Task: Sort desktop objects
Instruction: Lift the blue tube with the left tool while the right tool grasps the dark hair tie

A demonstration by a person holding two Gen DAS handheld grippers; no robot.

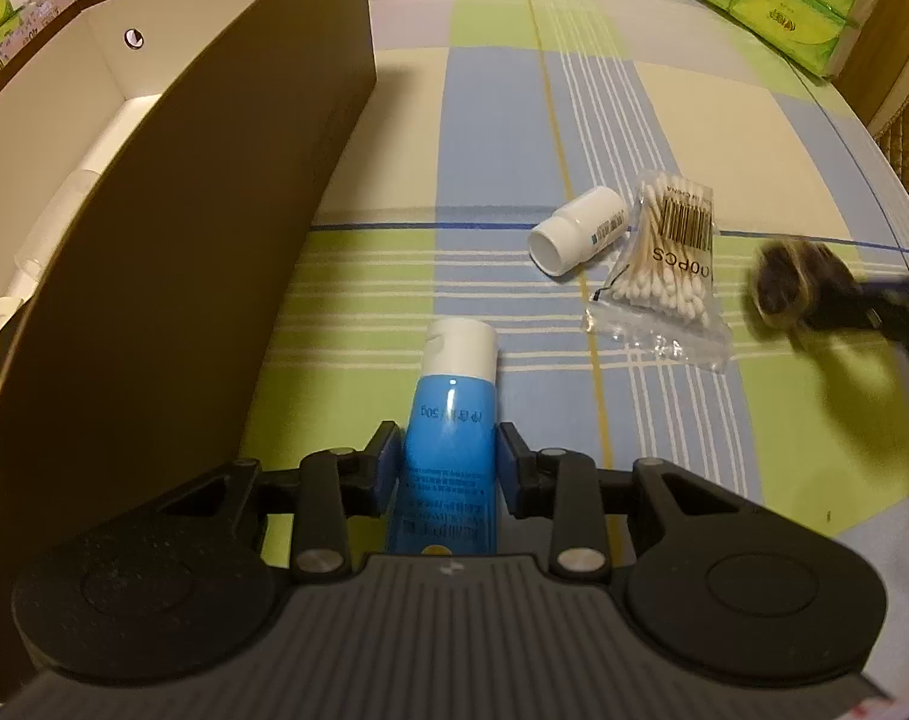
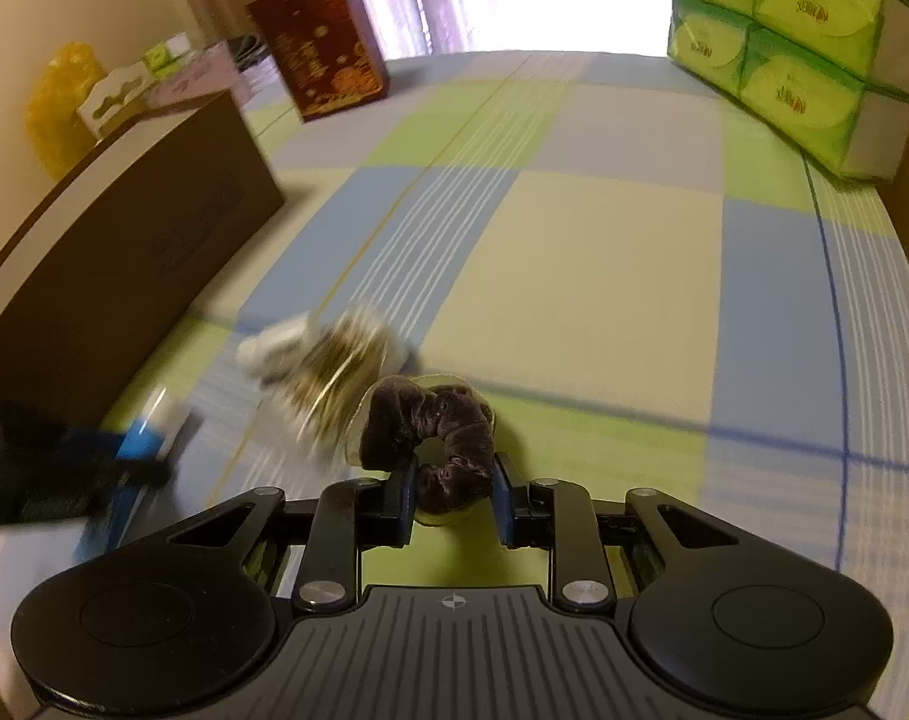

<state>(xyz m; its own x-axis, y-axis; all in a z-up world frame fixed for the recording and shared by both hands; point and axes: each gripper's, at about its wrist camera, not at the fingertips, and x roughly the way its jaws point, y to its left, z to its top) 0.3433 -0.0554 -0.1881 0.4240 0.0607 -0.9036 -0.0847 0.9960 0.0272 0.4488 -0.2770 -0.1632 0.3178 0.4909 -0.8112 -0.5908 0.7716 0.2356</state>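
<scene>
The left gripper (image 1: pixel 448 456) clamps a blue tube (image 1: pixel 448 438) between its blue-padded fingers at lower centre of the left wrist view, the tube's long axis running straight up the frame and its white cap (image 1: pixel 459 348) pointing away from the camera, over a checked tablecloth (image 1: pixel 694 120). To the right of the cap, mid-frame, a small white bottle (image 1: pixel 577 230) lies on its side, its cap end toward lower left, touching a clear packet of cotton swabs (image 1: pixel 664 276) whose sticks run roughly up and down. A brown cardboard box (image 1: pixel 184 240) fills the left side, its pale interior visible only in this view.

The right wrist view shows the right gripper (image 2: pixel 451 492) closed on a dark brown velvet scrunchie (image 2: pixel 436 432) at lower centre; the left view catches that scrunchie only as a blur at its right edge. Here the bottle and swabs smear into a blur beyond the scrunchie, and the tube appears at lower left. Green tissue packs (image 2: pixel 802 54) stack at upper right; a dark red patterned box (image 2: pixel 322 54) stands at upper left.
</scene>
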